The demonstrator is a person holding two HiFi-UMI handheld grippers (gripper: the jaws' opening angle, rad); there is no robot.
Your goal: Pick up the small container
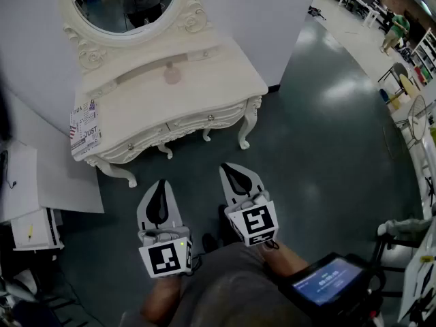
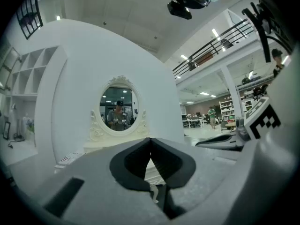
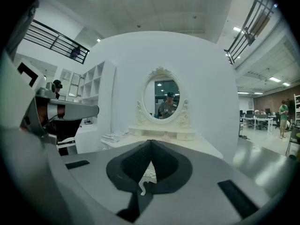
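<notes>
A small pinkish container (image 1: pixel 172 74) stands on top of the white vanity table (image 1: pixel 204 87), near its back ledge below the oval mirror (image 1: pixel 126 2). In the right gripper view the small container (image 3: pixel 167 133) shows faintly on the tabletop, far ahead of the jaws. Both grippers hang low in front of the person's body, well short of the table. My left gripper (image 1: pixel 161 182) (image 2: pixel 150 140) is shut with nothing in it. Beside it, my right gripper (image 1: pixel 231 168) (image 3: pixel 150 142) is also shut and empty.
A printed booklet (image 1: pixel 85 128) lies at the table's left end. White shelving and boards (image 1: pixel 41 182) stand to the left. A screen device (image 1: pixel 328 280) sits at the person's right. Dark floor stretches between grippers and table; chairs (image 1: pixel 398 87) stand far right.
</notes>
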